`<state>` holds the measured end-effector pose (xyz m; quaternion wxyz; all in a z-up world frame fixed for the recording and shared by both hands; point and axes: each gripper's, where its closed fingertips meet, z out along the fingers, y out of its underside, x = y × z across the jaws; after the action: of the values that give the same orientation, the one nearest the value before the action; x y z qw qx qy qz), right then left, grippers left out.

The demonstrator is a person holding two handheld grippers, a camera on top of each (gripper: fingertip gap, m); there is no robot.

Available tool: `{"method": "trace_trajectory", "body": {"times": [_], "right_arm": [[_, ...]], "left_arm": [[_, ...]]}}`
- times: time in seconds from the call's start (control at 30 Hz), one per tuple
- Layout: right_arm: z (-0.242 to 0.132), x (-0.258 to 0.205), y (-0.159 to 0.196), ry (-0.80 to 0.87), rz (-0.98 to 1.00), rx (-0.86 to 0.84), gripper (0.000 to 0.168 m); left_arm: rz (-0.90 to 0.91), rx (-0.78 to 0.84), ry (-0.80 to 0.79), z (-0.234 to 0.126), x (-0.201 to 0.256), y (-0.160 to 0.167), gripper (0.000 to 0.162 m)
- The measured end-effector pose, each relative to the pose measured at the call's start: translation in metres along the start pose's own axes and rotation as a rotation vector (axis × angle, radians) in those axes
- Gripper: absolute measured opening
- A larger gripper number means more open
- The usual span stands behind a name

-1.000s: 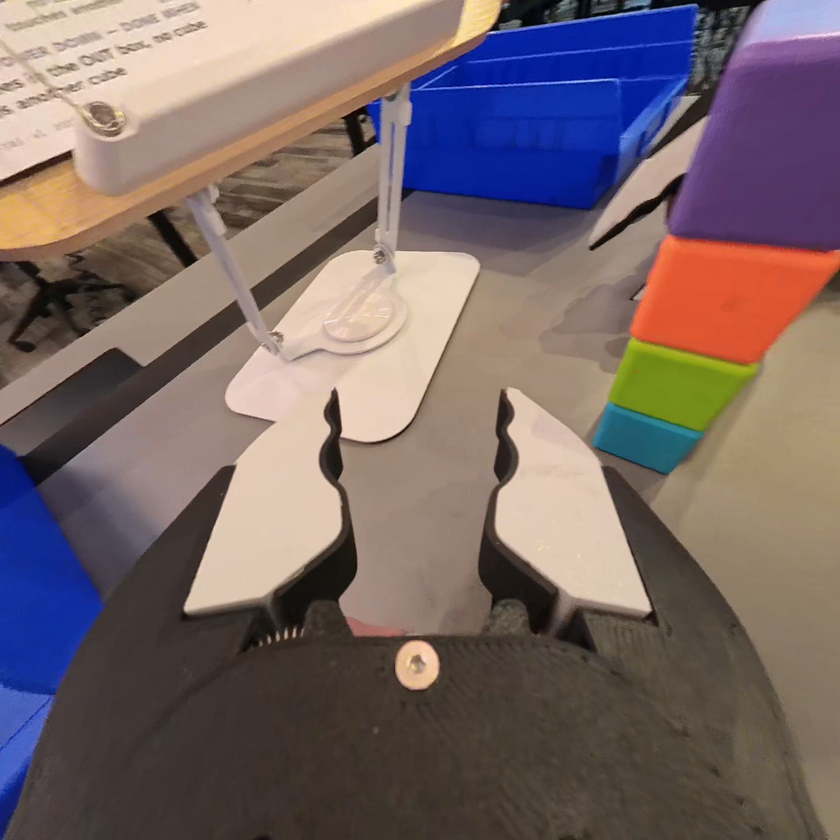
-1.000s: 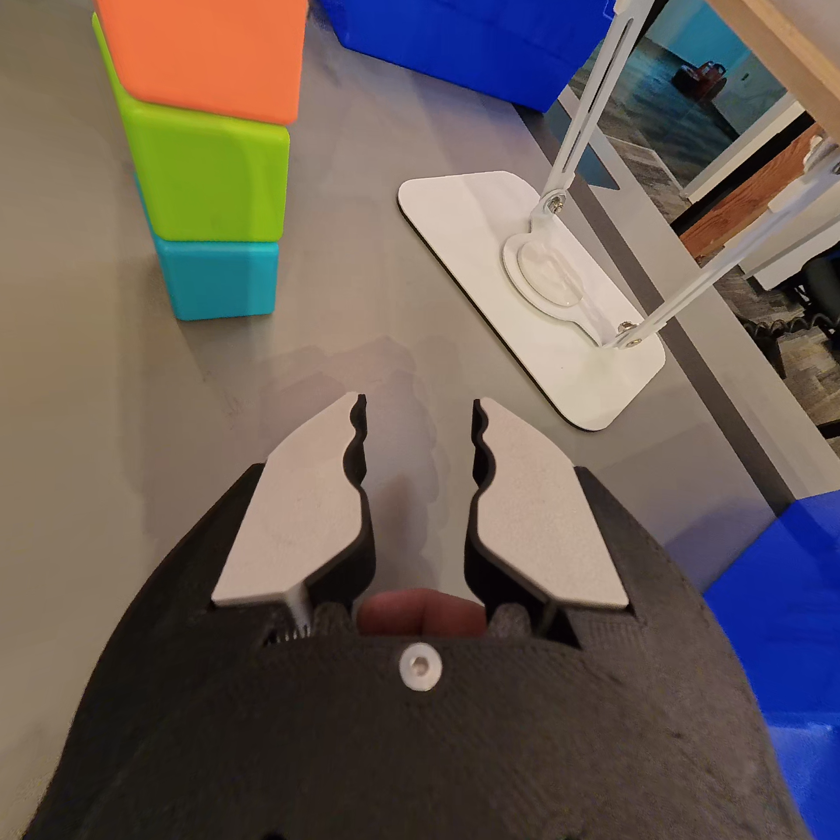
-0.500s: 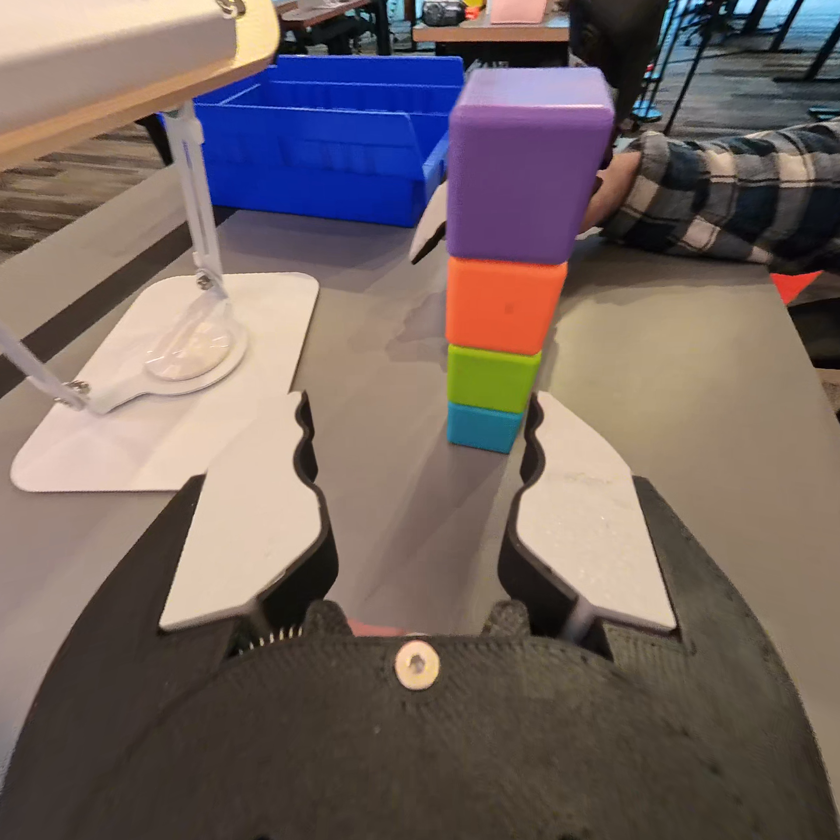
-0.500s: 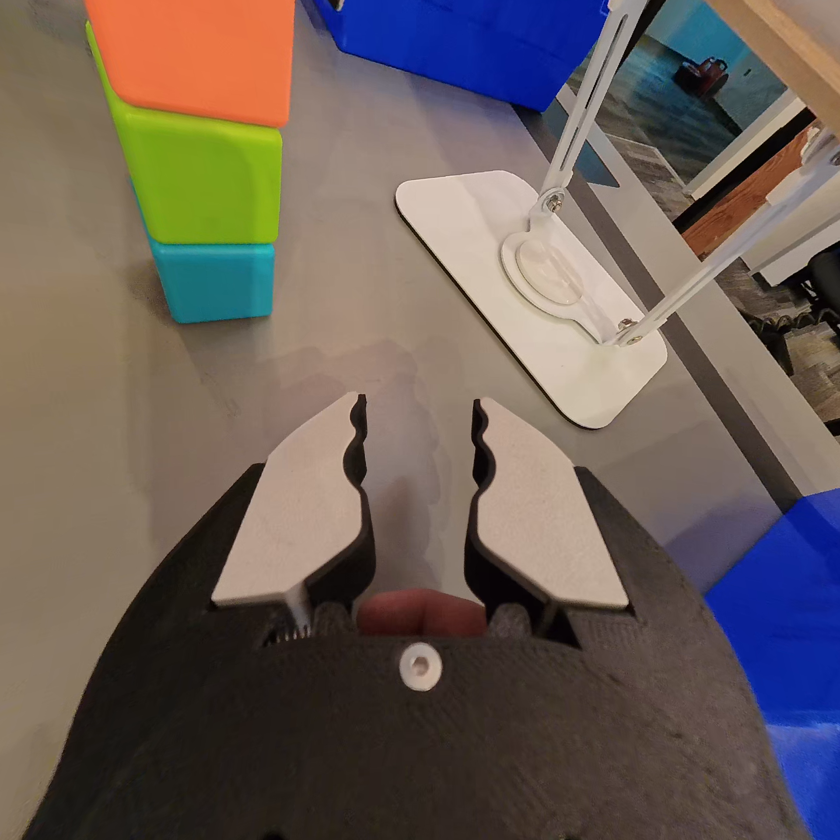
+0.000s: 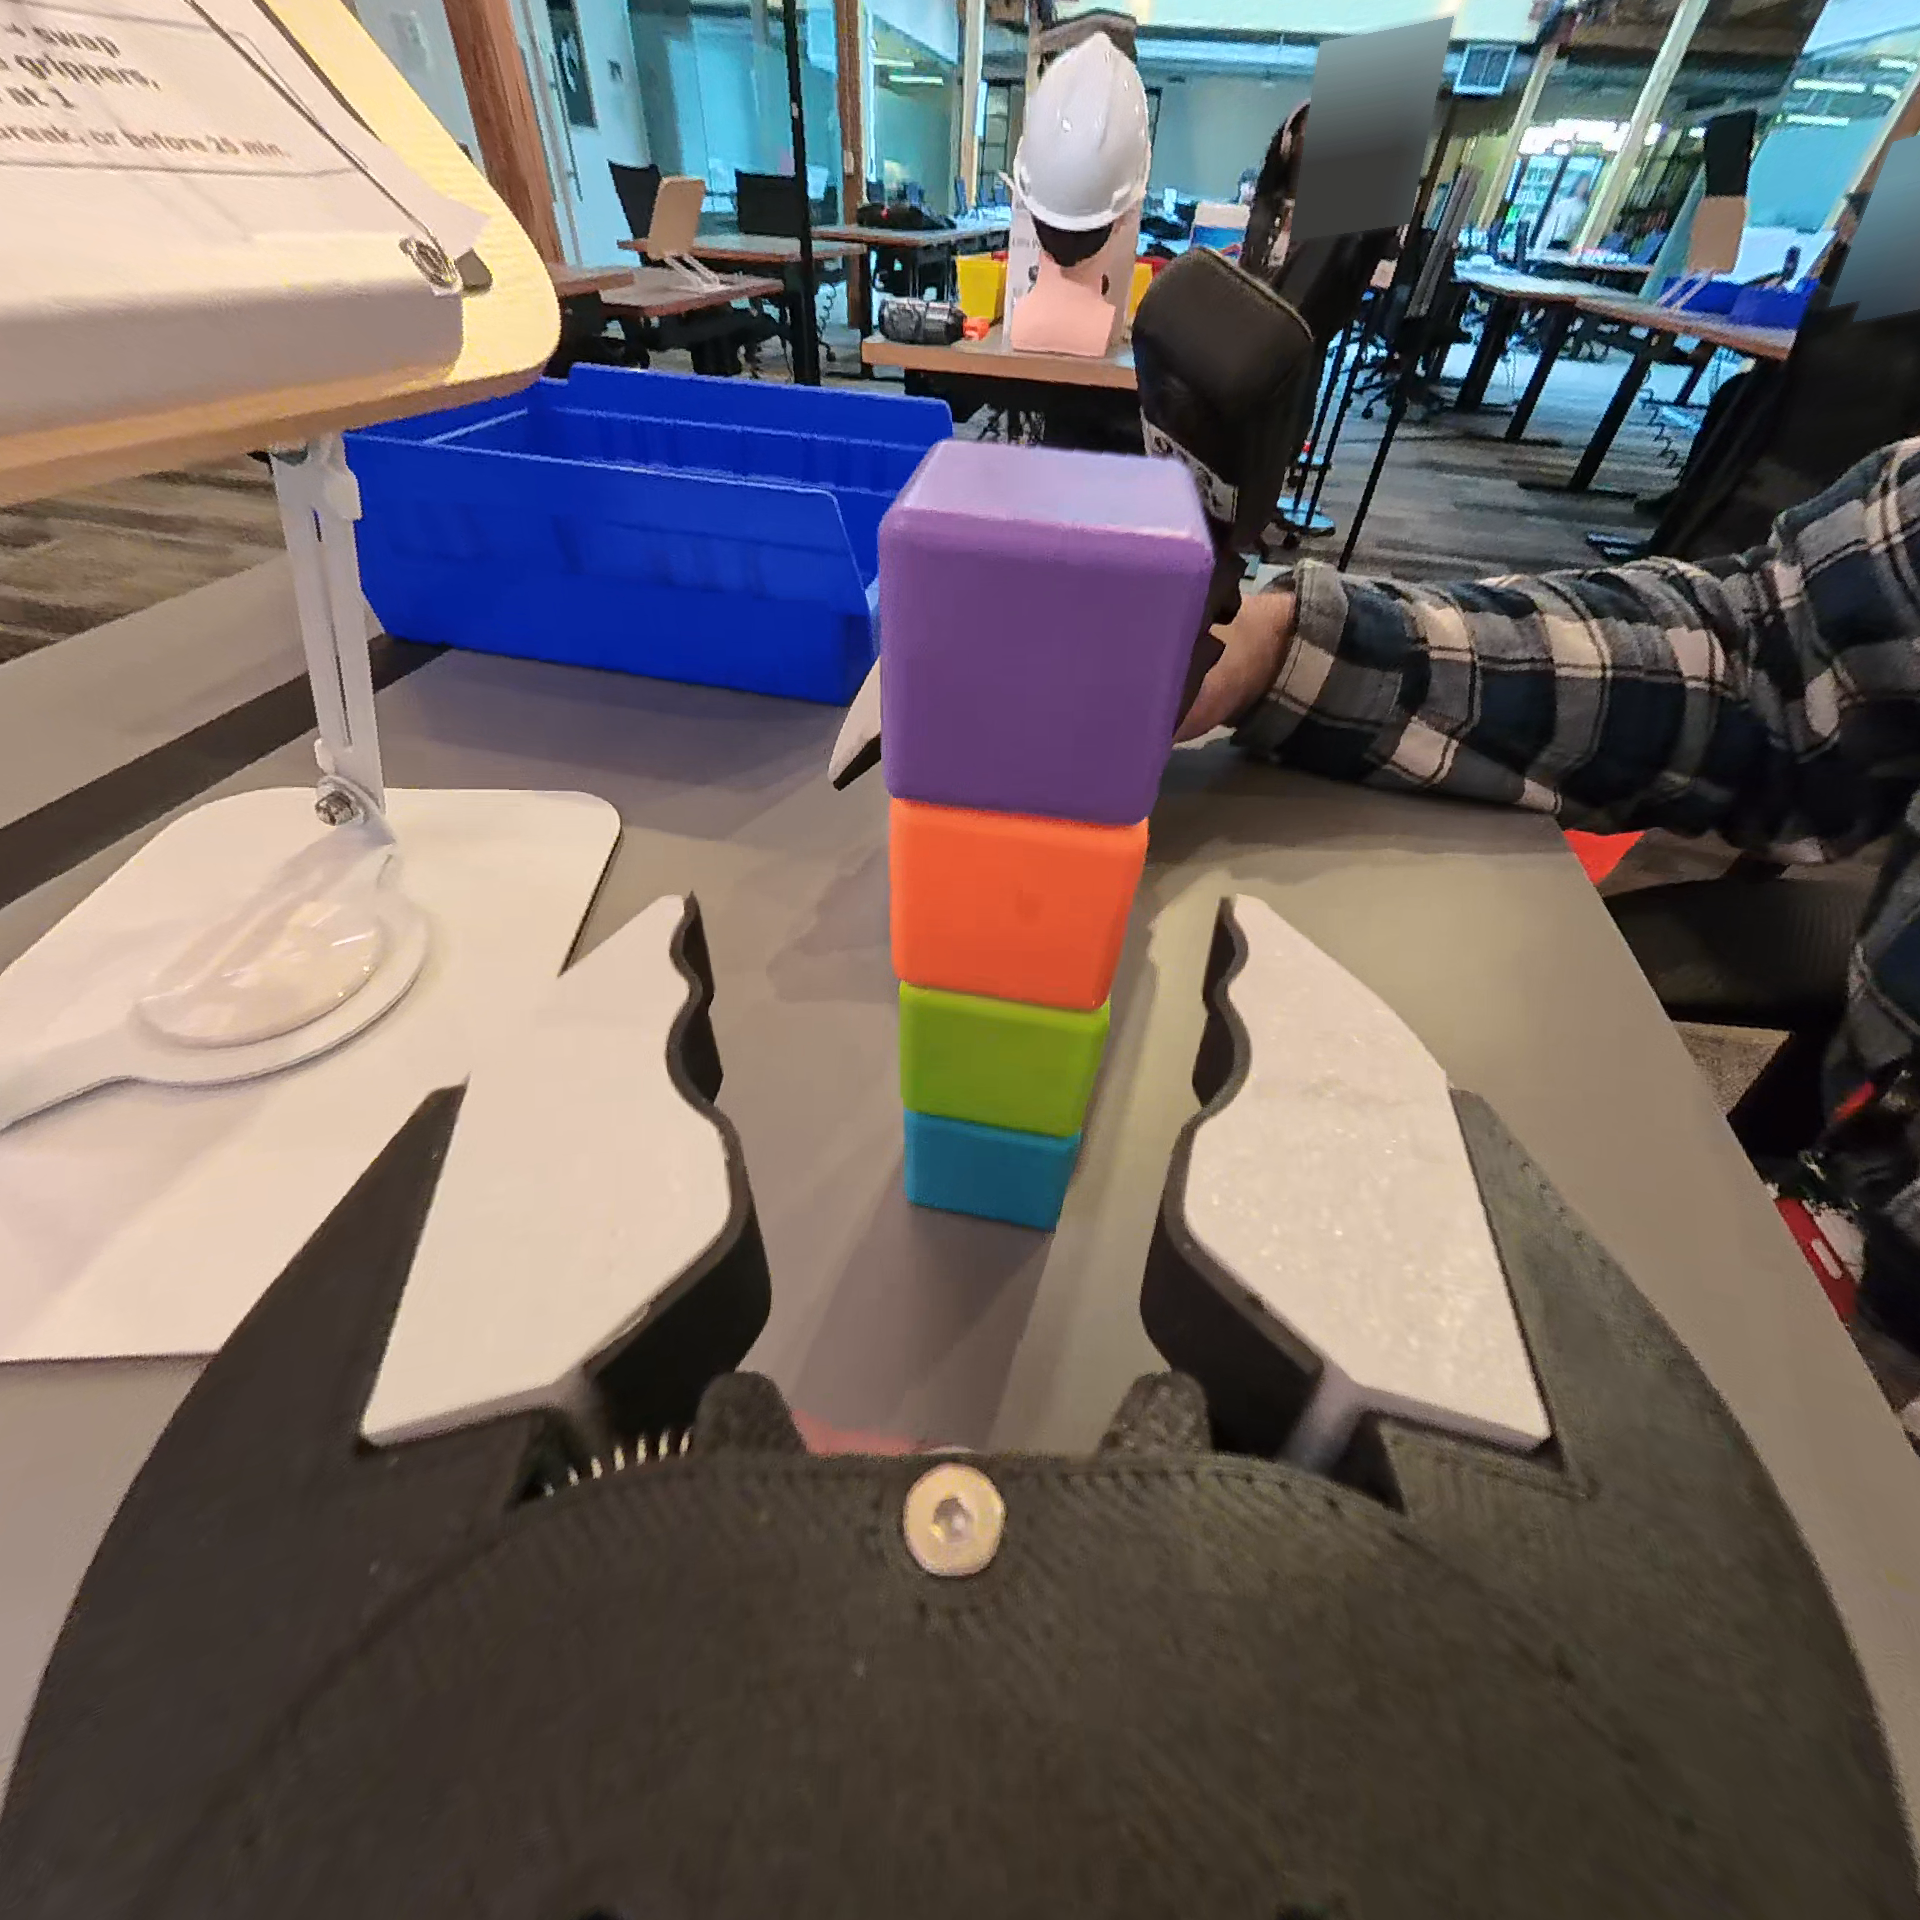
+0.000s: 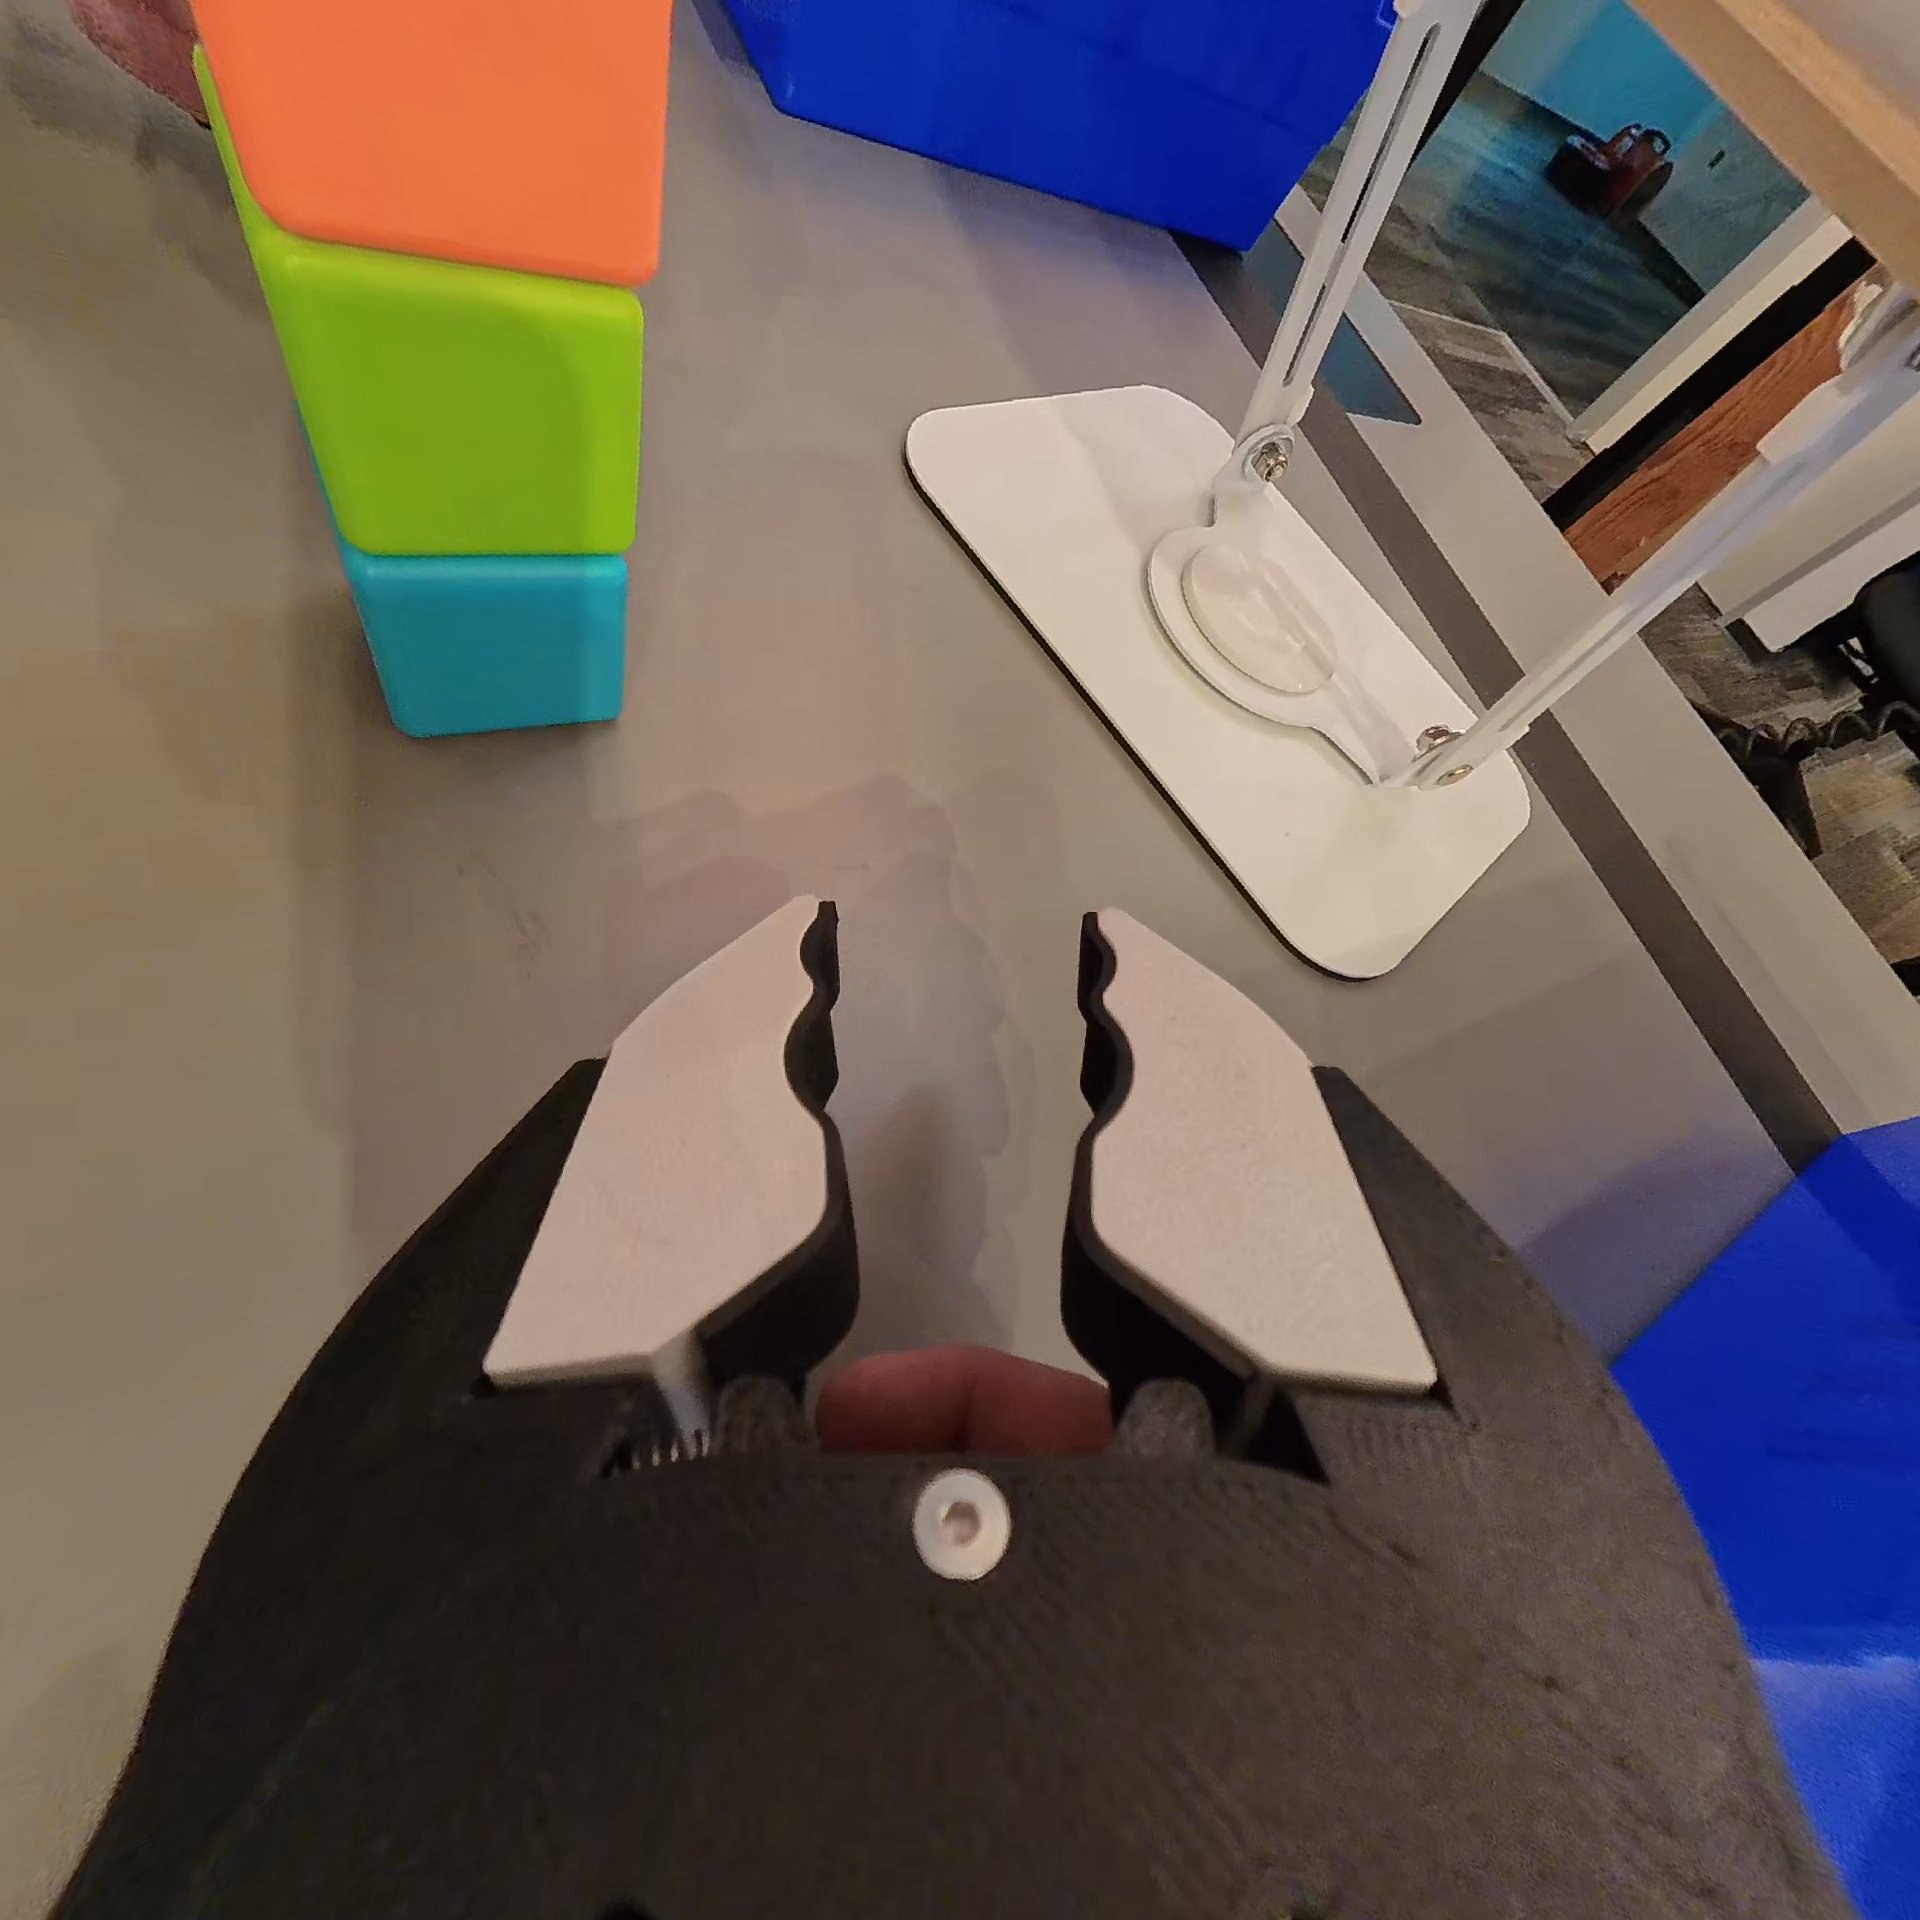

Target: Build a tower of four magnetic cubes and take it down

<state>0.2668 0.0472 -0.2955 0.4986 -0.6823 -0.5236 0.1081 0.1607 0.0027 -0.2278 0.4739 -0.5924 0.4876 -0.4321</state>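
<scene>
A tower of four cubes stands on the grey table (image 5: 1351,935): purple cube (image 5: 1039,634) on top, orange cube (image 5: 1008,904), green cube (image 5: 997,1060), teal cube (image 5: 987,1169) at the bottom. My left gripper (image 5: 956,914) is open and empty, its fingers either side of the tower and nearer than it. My right gripper (image 6: 956,920) is open and empty, low over the table, to the right of the tower. In the right wrist view I see the orange cube (image 6: 447,125), green cube (image 6: 457,405) and teal cube (image 6: 488,644). The right gripper also shows behind the tower (image 5: 1216,395).
A white stand base (image 5: 260,1029) with thin legs holds a board (image 5: 208,208) at the left; it also shows in the right wrist view (image 6: 1195,644). A blue bin (image 5: 623,551) stands at the back. Another blue bin (image 6: 1818,1455) is at the right. A plaid sleeve (image 5: 1558,707) reaches in. The left gripper's tips are roughly 15 cm from the right gripper's.
My left gripper has swung right to face the tower, risen and opened wider, with the tower now centred between its fingers. The right gripper has barely moved.
</scene>
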Motion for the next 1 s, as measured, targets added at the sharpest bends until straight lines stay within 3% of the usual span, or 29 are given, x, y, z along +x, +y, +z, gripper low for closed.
{"method": "trace_trajectory", "body": {"times": [0.33,0.5,0.63,1.0], "right_arm": [[0.0,0.0,0.0,-0.002,0.001,-0.001,0.045],[0.0,0.0,0.0,-0.002,0.0,-0.002,0.045],[0.0,0.0,0.0,-0.001,0.0,-0.002,0.045],[-0.006,0.003,-0.01,0.025,0.01,0.043,0.044]], "left_arm": [[-0.028,0.014,0.007,0.014,0.005,0.003,0.08],[-0.036,0.024,-0.003,0.017,0.004,0.003,0.068],[-0.045,0.056,0.012,0.018,0.005,0.0,0.049],[-0.05,0.073,0.016,0.017,0.003,-0.001,0.048]]}}
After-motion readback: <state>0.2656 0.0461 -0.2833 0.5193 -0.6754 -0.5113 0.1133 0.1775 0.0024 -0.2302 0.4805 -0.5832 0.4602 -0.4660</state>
